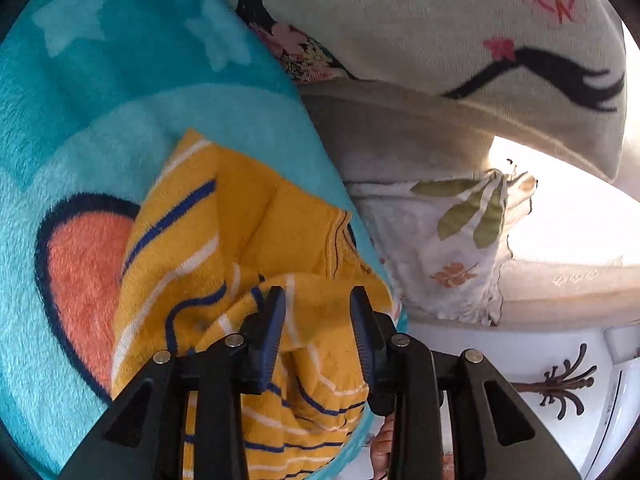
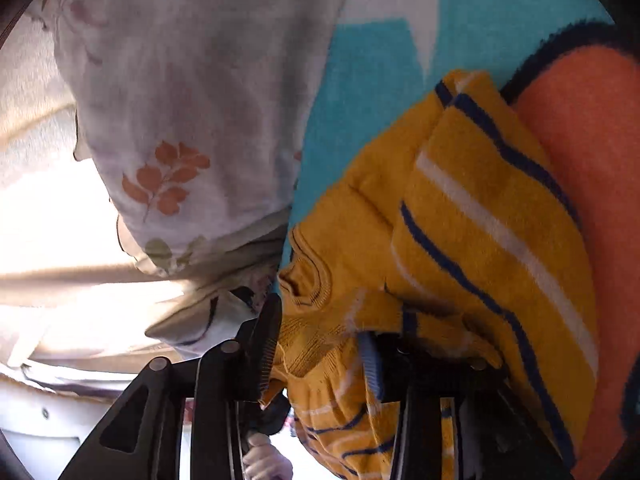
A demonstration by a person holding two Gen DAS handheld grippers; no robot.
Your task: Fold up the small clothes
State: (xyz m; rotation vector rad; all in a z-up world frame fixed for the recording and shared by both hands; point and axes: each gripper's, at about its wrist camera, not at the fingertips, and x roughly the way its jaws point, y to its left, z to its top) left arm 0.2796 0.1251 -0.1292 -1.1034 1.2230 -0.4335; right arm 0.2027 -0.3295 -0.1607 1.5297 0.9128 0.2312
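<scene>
A small yellow knitted garment with blue and white stripes lies bunched on a turquoise fleece blanket with an orange heart. My left gripper is open, its blue-padded fingers astride a fold of the garment at its near edge. In the right wrist view the same garment is crumpled against my right gripper, which is open with cloth between and draped over its fingers; the right finger is partly hidden by fabric. The ribbed neck opening sits just ahead of the right gripper.
A white floral cloth hangs beside the blanket's edge, also in the right wrist view. A cream cushion with a black and pink print lies behind. A beige sofa edge and a coat stand are beyond.
</scene>
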